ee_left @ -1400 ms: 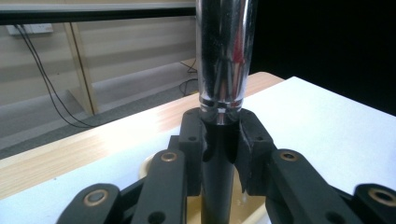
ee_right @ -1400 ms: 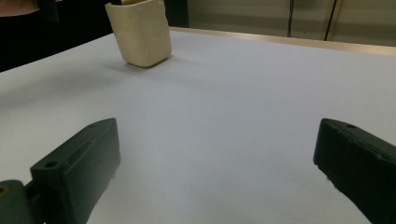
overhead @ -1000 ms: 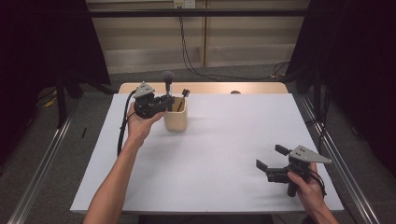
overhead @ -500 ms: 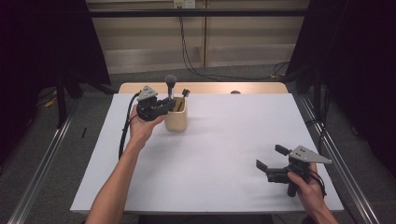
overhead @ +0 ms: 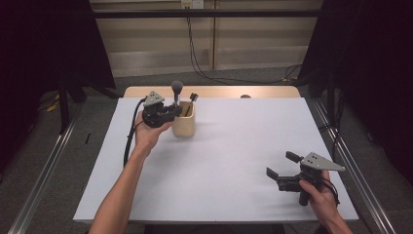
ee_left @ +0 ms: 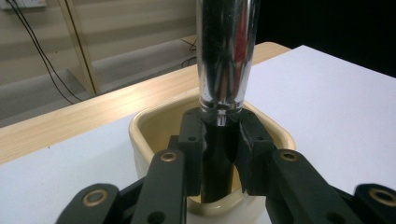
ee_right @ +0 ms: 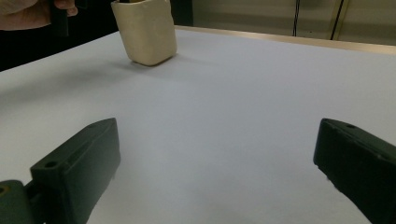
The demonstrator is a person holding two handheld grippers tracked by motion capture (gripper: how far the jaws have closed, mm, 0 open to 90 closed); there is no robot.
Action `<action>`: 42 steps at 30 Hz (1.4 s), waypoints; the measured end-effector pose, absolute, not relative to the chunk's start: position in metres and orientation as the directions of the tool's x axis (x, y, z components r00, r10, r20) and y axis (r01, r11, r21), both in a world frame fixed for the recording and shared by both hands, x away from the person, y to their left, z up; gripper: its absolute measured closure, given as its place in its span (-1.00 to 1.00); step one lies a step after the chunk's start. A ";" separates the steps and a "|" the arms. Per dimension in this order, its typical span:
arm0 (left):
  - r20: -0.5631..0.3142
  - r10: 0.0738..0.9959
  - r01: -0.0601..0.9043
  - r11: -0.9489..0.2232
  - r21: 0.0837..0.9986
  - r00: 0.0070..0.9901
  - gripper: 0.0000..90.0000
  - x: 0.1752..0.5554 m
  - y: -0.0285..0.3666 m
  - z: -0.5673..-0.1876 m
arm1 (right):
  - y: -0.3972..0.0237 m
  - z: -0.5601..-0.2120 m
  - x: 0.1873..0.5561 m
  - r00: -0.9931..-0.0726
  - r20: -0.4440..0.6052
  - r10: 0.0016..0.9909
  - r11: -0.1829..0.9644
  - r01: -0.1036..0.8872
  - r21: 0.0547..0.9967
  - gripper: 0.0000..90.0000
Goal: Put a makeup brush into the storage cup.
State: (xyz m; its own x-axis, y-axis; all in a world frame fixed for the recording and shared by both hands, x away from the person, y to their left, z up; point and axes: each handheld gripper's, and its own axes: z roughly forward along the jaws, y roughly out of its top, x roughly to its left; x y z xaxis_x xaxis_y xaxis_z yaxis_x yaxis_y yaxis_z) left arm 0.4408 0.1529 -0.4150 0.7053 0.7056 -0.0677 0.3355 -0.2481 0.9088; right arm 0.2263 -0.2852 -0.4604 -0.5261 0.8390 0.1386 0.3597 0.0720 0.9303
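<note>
One white table (overhead: 234, 161) carries everything here, and no brand, label or writing can be read on any of it. Near its far left corner stands a cream cup (overhead: 184, 126) (squarish, with rounded corners). Above the cup's mouth the left gripper (ee_left: 219, 140) pinches a utensil (overhead: 177, 95) by its dark lower shaft, just under the shiny metal handle; the utensil stands upright, long axis vertical, lower end down inside the cup and round grey end on top. At the near right edge, well apart, the right gripper (overhead: 282, 168) rests with jaws spread wide over bare tabletop.
</note>
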 end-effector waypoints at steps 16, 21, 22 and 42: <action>-0.060 0.721 0.306 -0.216 0.927 0.690 -0.10 0.440 0.155 -0.414 | -0.285 -0.461 0.227 -0.532 0.143 0.835 0.071 0.361 0.930 -0.99; -0.078 0.732 0.324 -0.201 0.924 0.676 -0.45 0.440 0.156 -0.415 | -0.288 -0.461 0.228 -0.527 0.144 0.837 0.063 0.355 0.933 -0.99; -0.082 0.733 0.326 -0.197 0.925 0.676 -0.52 0.440 0.155 -0.415 | -0.289 -0.462 0.228 -0.527 0.145 0.837 0.062 0.356 0.932 -0.99; -0.086 0.712 0.313 -0.194 0.930 0.697 -0.95 0.425 0.163 -0.410 | -0.289 -0.460 0.224 -0.523 0.148 0.839 0.057 0.355 0.933 -0.99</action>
State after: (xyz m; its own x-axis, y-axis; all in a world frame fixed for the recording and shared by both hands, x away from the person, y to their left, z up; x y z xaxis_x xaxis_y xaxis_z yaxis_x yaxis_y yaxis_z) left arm 0.4254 0.1625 -0.4096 0.6965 0.7123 -0.0860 0.3133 -0.1941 0.9296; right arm 0.2244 -0.2889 -0.4605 -0.5235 0.8391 0.1479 0.3549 0.0569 0.9332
